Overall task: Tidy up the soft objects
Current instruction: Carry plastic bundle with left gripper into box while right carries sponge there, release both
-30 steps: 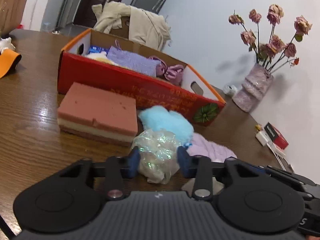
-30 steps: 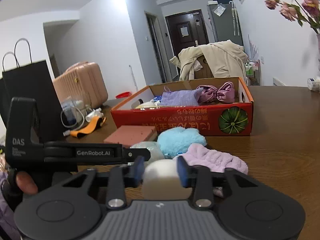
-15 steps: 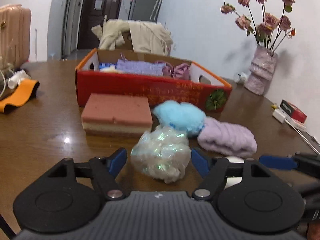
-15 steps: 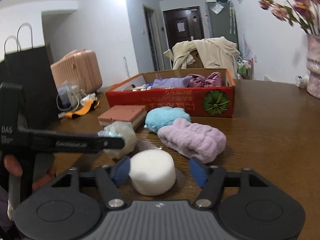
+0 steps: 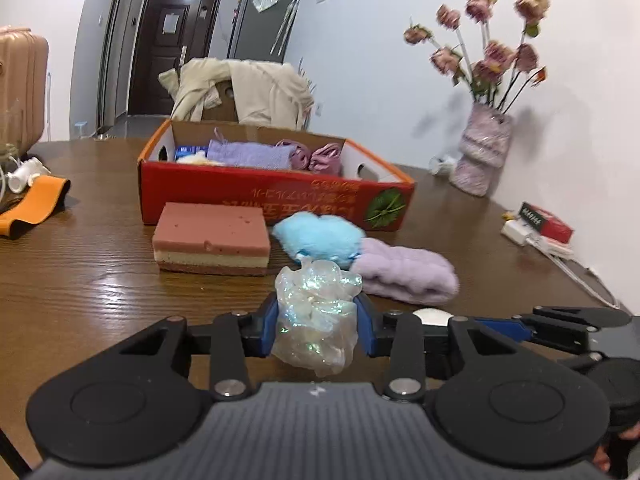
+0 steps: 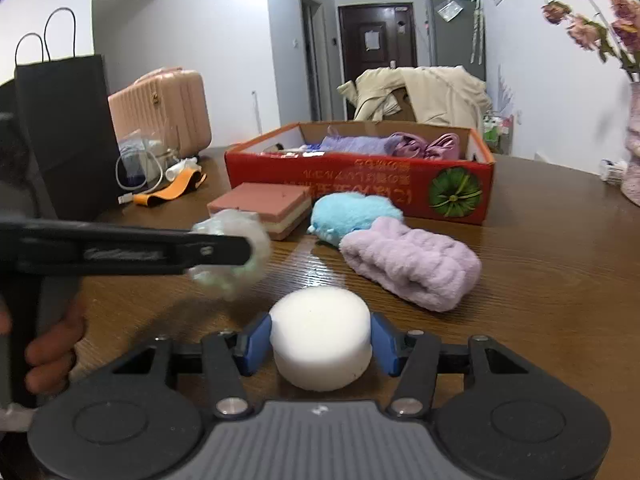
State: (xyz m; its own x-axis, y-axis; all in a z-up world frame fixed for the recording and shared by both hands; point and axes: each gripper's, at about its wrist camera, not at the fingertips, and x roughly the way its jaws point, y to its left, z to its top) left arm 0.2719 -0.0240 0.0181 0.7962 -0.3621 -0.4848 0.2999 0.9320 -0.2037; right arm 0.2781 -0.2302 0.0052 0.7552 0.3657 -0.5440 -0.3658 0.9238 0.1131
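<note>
left claw [image 5: 316,322]: closing, clamps crinkly iridescent pouf [image 5: 314,320] | right claw [image 6: 321,342]: closing, clamps white round sponge [image 6: 320,338]

An iridescent clear wad [image 5: 316,320] is seen between blue pads [image 5: 269,322]; a white puck [image 6: 320,340] between the other pair. Ahead: pink-and-cream sponge [image 5: 212,240], sky-blue plush [image 5: 320,236], lilac towel [image 5: 404,272], red box [image 5: 276,200].

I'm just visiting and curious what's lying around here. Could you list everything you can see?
Red cardboard box: one, table centre, purple cloths inside.
Pink layered sponge block: one, before box.
Fluffy blue puff: one, beside sponge.
Lilac plush cloth: one, right of puff.
Iridescent crinkly ball: one, between left jaws.
White round sponge: one, between right jaws.
Vase of dried pink roses: one, by wall.
Left gripper: closing on ball.
Right gripper: closing on sponge.
</note>
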